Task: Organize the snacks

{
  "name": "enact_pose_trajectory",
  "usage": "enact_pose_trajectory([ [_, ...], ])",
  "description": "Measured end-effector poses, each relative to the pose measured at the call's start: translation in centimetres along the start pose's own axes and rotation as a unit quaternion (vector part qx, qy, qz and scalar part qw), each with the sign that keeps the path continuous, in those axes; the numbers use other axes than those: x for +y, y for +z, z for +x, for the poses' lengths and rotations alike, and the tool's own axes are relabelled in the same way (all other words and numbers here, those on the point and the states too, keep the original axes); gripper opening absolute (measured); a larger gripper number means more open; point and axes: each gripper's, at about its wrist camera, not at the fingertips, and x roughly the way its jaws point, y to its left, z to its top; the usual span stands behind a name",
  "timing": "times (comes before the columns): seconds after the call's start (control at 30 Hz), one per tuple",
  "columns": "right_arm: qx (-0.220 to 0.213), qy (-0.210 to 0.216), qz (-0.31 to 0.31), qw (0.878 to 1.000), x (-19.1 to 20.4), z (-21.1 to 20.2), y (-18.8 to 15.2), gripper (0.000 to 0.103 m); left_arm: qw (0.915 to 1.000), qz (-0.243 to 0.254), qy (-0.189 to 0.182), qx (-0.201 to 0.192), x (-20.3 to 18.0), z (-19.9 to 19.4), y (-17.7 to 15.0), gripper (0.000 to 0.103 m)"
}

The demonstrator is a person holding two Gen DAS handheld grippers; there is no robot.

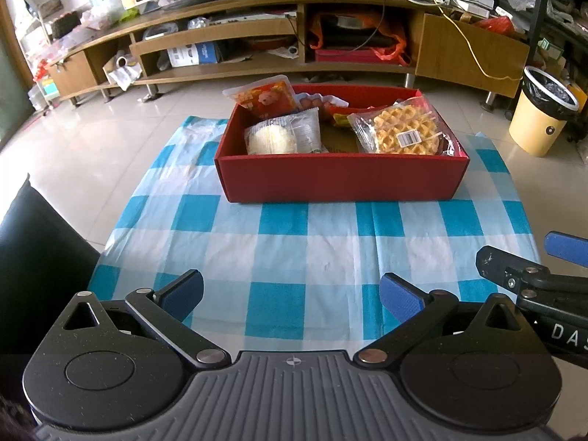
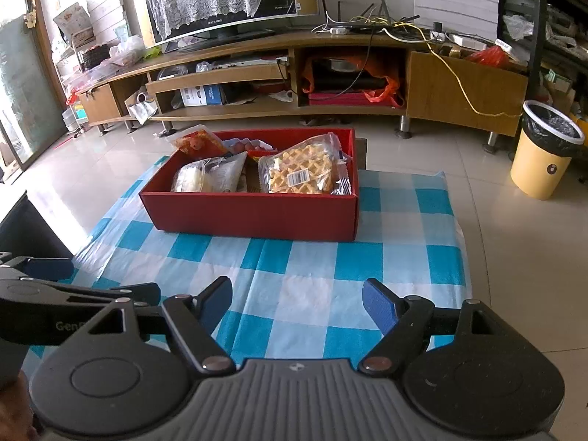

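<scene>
Left gripper [image 1: 292,294]: jaws spread wide, nothing between them, only blue-and-white checked cloth [image 1: 279,242] under the gap. Right gripper [image 2: 297,303]: jaws likewise apart and empty, over the same cloth.

Red box [image 1: 341,178] sits on the cloth straight ahead of the left jaws and slightly to their right, well apart from the fingertips. From the right wrist view the box lies ahead and to the left of the jaws, also well clear.

Box is open-topped, red card walls, snacks inside. Waffle pack [image 1: 402,132]: clear wrapper, golden grid, white barcode label, lying tilted in the right half of the box. White bun pack [image 1: 283,134]: clear wrapper with printed panel, in the left half near the front wall. Orange snack packet [image 1: 262,97]: propped against the far left corner, its top sticking above the rim. Another packet with pinkish-brown pieces [image 1: 321,103] stands behind, along the back wall. Between bun and waffle, bare brown box floor shows.

The right gripper's fingers show at the right edge of the left view, just beside the left gripper.
</scene>
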Motion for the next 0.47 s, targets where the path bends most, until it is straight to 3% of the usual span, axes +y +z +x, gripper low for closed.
enact_pose_trajectory([
  [0.47,-0.001,0.001,0.002,1.0,-0.13,0.04,-0.14,0.075,1.0,0.0,0.003,-0.009,-0.04,-0.2,-0.02,0.103],
])
